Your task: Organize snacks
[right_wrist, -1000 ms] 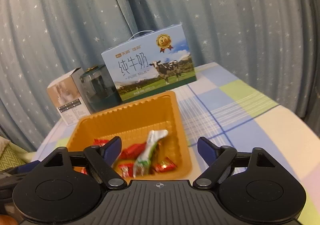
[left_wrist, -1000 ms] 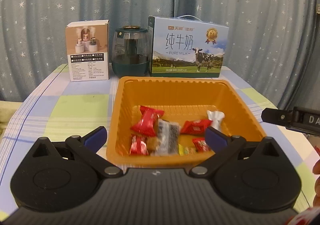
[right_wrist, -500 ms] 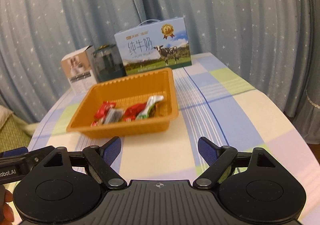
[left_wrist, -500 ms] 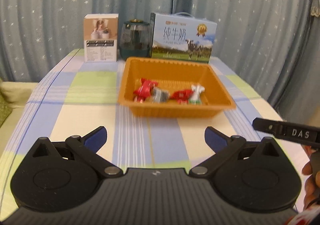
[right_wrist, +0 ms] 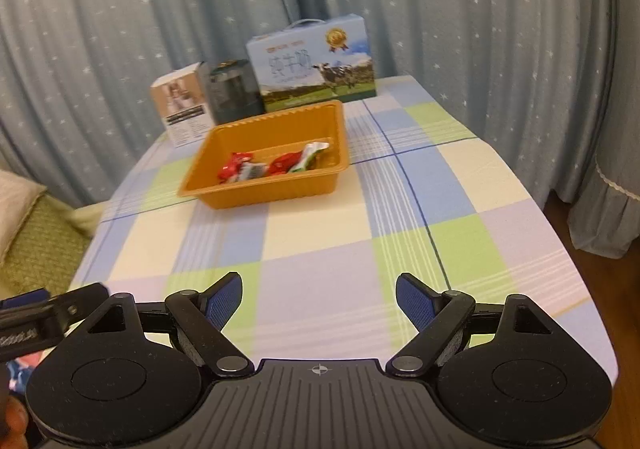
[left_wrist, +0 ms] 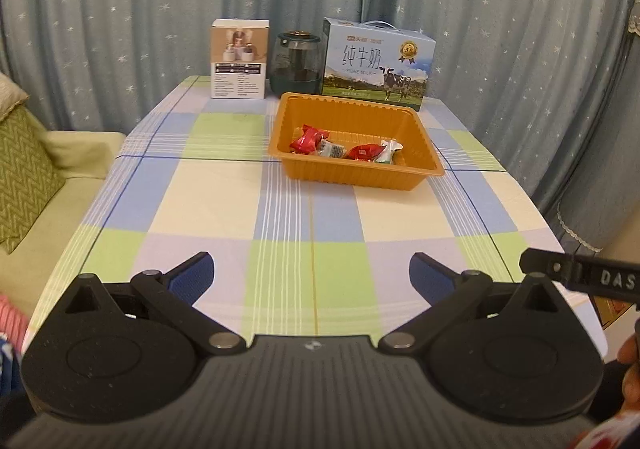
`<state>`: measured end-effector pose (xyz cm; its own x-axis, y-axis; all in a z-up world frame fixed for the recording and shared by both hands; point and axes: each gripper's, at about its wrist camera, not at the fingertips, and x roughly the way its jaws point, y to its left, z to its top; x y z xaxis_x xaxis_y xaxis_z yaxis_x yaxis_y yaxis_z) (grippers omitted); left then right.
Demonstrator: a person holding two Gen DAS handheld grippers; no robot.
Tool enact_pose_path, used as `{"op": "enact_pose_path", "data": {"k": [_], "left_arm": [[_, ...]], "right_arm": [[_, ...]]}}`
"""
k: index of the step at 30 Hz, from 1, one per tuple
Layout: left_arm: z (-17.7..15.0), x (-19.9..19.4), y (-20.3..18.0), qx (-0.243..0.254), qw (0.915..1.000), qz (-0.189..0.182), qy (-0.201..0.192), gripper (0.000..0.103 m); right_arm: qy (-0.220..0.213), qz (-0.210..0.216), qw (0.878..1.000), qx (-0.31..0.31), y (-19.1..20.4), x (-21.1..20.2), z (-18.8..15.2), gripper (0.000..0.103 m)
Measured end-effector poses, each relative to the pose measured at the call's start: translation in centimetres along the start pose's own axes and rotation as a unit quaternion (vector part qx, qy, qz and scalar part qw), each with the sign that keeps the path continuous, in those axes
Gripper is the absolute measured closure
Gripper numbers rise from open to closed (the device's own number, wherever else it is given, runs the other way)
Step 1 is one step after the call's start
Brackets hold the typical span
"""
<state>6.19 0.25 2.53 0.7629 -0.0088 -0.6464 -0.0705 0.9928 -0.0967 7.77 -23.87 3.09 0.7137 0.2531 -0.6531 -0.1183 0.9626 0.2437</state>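
Snacks (left_wrist: 344, 147): several wrapped pieces (red, grey, white-green) lie together inside the orange tray (left_wrist: 400, 179), which sits on the checked tablecloth (left_wrist: 224, 205) toward the far end, just in front of the milk carton (left_wrist: 376, 63). No loose wrappers visible on the cloth. Judgement: gathering looks complete. Left gripper (left_wrist: 311, 273) and right gripper (right_wrist: 319, 301): jaws wide apart, holding nothing, both well short of the tray.

The tray (left_wrist: 416, 172) stood on the table (left_wrist: 224, 205), toward its far end, with the wrapped snacks (left_wrist: 344, 147) inside it. Behind the tray, along the far edge, stood a small box (left_wrist: 239, 59) on the left, a jar (left_wrist: 296, 63) in the middle and a milk carton (left_wrist: 376, 63) on the right.
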Motion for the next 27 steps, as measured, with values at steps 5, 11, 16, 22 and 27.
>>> {"op": "enact_pose_path", "data": {"k": [5,11,16,22,27], "left_arm": [[-0.8,-3.1,0.0,-0.003,0.9999,0.011,-0.002,0.0],[-1.6,-5.7,-0.1,0.001,0.9996,0.028,-0.009,0.0],[-2.1,-7.4,-0.2,0.006,0.9997,0.023,-0.011,0.0],[-2.2,-8.9,-0.4,0.012,0.9997,0.017,-0.016,0.0],[-2.2,-9.4,-0.6,0.013,0.9996,0.014,-0.021,0.0]], "right_arm": [[-0.005,-0.009,1.0,-0.023,1.1,-3.5,-1.5,0.019],[-0.006,-0.012,0.999,-0.039,2.1,-6.4,-2.3,0.019],[-0.004,-0.011,0.999,-0.048,3.1,-7.9,-2.8,0.019],[-0.009,-0.003,0.998,-0.061,4.1,-9.2,-3.0,0.019],[-0.017,-0.011,0.997,-0.07,4.5,-9.9,-3.0,0.019]]}}
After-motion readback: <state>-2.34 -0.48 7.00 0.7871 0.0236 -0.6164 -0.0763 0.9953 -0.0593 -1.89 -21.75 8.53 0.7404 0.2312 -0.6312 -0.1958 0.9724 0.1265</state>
